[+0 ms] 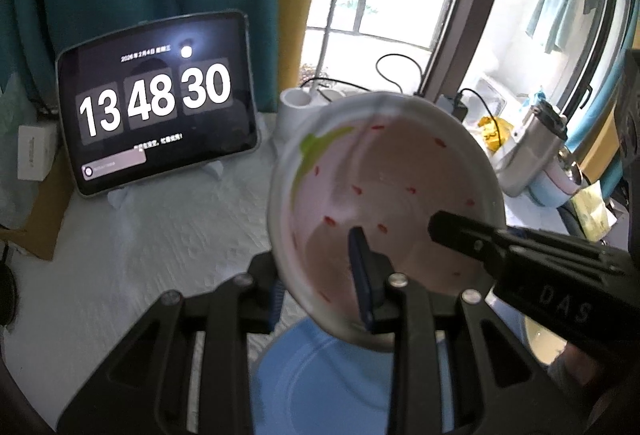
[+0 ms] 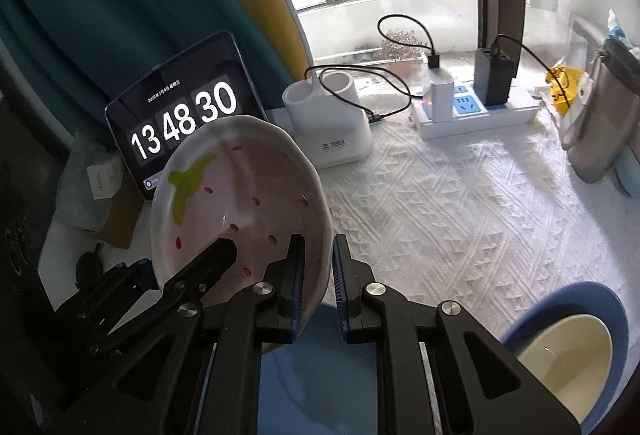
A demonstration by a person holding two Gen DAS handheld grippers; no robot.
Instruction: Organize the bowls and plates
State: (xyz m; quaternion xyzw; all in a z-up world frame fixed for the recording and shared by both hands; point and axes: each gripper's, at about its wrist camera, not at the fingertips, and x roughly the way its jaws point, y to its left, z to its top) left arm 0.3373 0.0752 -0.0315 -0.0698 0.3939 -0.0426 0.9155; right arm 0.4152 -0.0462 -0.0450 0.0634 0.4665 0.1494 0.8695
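A pink strawberry-patterned bowl (image 1: 384,195) (image 2: 240,203) hangs tilted above the table, held at two sides of its rim. My left gripper (image 1: 316,263) is shut on the rim's left side, one finger inside the bowl and the other behind its wall. My right gripper (image 2: 319,247) is shut on the right side of the rim, its blue pads pressing either side of the wall. Under the bowl lies a light blue plate (image 1: 320,375) (image 2: 304,375). At the lower right a cream bowl (image 2: 568,355) sits on a darker blue plate (image 2: 560,299).
A tablet showing a clock (image 1: 156,103) (image 2: 180,123) leans at the back left. A white holder (image 2: 328,123), a power strip with chargers and cables (image 2: 472,111) and a steel flask (image 2: 600,123) line the back and right of the white tablecloth (image 2: 460,215).
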